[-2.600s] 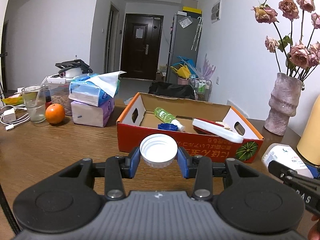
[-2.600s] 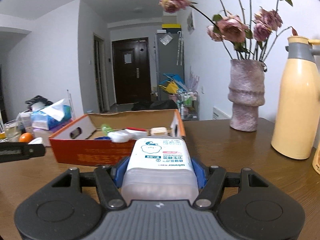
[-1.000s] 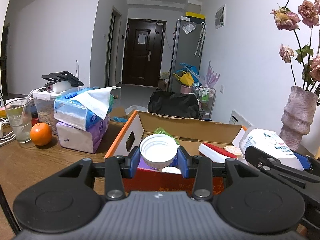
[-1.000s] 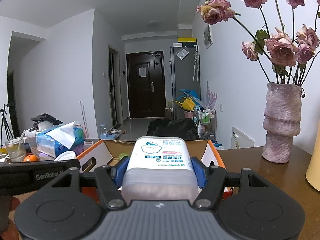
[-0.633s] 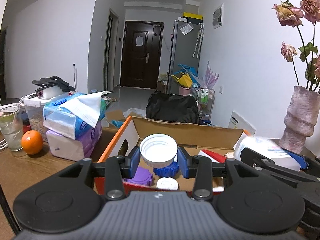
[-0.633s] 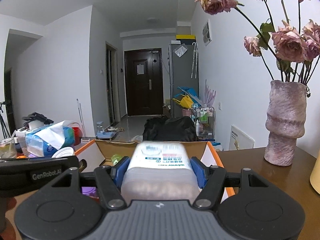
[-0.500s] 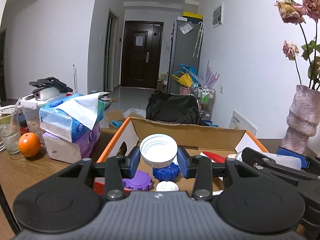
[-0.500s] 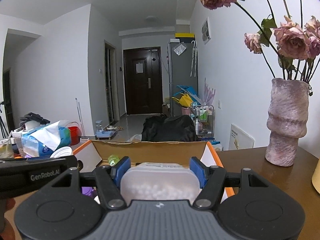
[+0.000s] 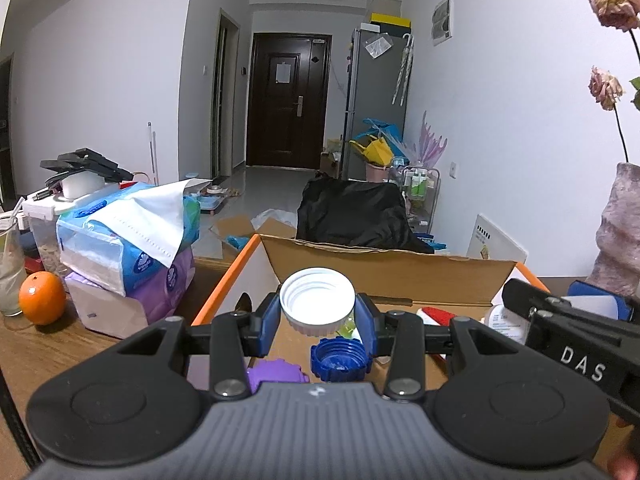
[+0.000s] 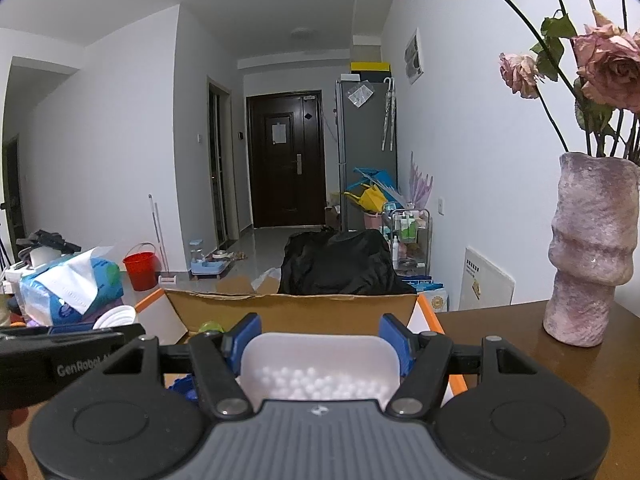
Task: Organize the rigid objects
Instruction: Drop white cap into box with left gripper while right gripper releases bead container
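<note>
My left gripper (image 9: 318,316) is shut on a white screw cap (image 9: 317,300) and holds it above the left part of an open orange cardboard box (image 9: 384,270). A blue cap (image 9: 339,364) and a purple cap (image 9: 276,372) lie in the box below it. My right gripper (image 10: 320,340) is shut on a white cotton swab container (image 10: 320,364), tipped down over the right part of the box (image 10: 288,306). The right gripper also shows in the left wrist view (image 9: 568,320).
Stacked tissue packs (image 9: 128,240), an orange (image 9: 42,298) and a glass (image 9: 8,268) stand left of the box on the wooden table (image 9: 60,344). A pink vase (image 10: 592,256) with dried roses stands at the right. A black bag (image 9: 352,216) lies behind the box.
Both grippers have moved forward from the table to above the box. The swab container has tipped down, so its label no longer shows.
</note>
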`<state>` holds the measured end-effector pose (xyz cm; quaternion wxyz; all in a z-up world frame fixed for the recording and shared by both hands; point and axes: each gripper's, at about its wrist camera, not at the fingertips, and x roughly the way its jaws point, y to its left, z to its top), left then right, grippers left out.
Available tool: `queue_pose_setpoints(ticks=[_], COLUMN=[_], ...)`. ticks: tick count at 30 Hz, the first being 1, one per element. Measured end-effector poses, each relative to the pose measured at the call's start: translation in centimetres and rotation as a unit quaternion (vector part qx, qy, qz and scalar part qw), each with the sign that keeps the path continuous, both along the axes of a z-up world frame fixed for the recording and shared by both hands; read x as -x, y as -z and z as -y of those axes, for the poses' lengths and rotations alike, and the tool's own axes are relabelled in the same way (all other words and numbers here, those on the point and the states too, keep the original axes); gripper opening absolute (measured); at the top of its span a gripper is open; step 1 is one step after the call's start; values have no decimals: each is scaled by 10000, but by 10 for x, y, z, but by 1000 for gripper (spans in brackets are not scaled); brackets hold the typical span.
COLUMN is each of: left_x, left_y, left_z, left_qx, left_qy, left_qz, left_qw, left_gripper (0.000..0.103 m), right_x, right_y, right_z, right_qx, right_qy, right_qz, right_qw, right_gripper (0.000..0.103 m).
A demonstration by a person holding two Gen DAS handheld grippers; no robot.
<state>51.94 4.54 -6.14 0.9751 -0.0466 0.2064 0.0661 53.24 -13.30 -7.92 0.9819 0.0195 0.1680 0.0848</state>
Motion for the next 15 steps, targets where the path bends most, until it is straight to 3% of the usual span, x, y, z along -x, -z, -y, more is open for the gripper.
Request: queue_pose_setpoints(ticks=[10,15], left_x=[-14,-19], left_y=[4,5], left_z=[0,0], left_qx=[-46,-19], left_qy=[3,91], left_qz=[-76,-245], left_qw=[10000,9997], left_gripper=[41,43], right_x=[-14,-23], right_y=[-4,-7], right_z=[-6,-6], right_qx=[62,104], right_qy=[-46,-119], right_qz=[89,-83], right_qw=[9999,9998], right_gripper=[64,65])
